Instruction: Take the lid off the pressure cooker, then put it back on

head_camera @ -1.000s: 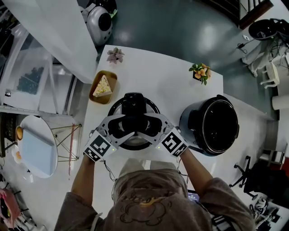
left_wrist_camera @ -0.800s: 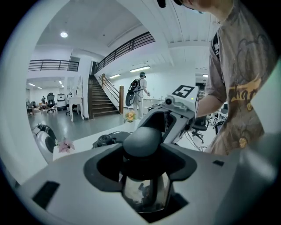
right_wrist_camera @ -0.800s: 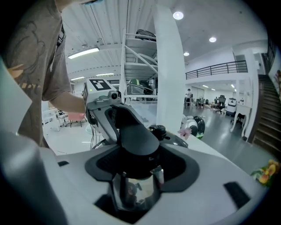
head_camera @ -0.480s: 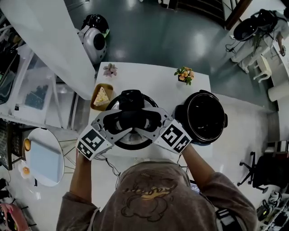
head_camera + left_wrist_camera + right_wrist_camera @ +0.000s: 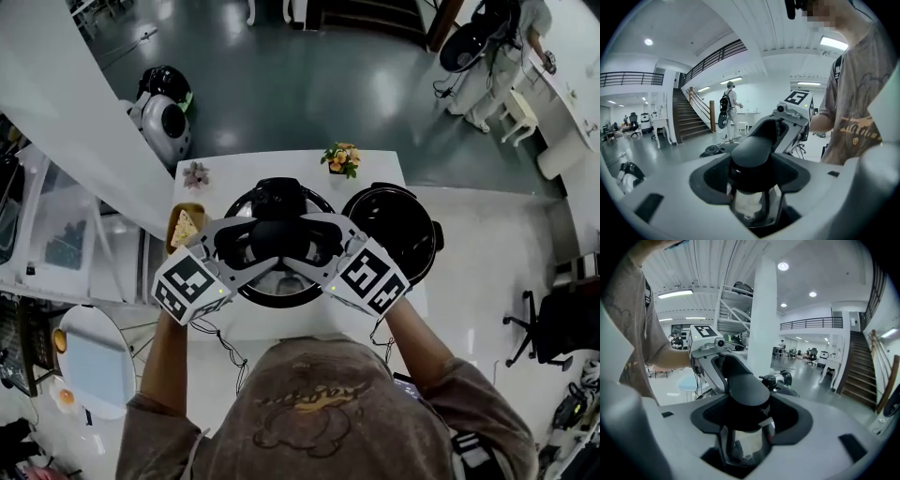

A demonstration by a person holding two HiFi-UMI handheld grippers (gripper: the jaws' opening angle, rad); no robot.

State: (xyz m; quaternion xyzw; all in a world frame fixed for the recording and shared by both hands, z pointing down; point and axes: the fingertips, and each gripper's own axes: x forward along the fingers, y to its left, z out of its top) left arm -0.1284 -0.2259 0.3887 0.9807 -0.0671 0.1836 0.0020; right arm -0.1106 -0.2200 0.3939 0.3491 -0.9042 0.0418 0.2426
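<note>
The round pressure cooker lid (image 5: 277, 288), metal with a black handle (image 5: 277, 240) across its top, hangs above the white table (image 5: 264, 324). My left gripper (image 5: 246, 247) is shut on the handle's left end. From the other side, my right gripper (image 5: 314, 246) is shut on its right end. In the left gripper view the handle (image 5: 752, 150) fills the gap between the jaws, with the right gripper (image 5: 788, 117) beyond. The right gripper view shows the handle (image 5: 743, 385) likewise clamped. The open black cooker pot (image 5: 394, 227) stands to the right of the lid.
A wooden plate with a cake slice (image 5: 185, 228) sits at the table's left edge. Two small flower pots (image 5: 341, 157) (image 5: 195, 173) stand along the far edge. A round side table (image 5: 89, 361) is on the floor at the left.
Both grippers have risen with the lid held between them, and the table and pot look smaller and farther below. The grips on the handle have not changed.
</note>
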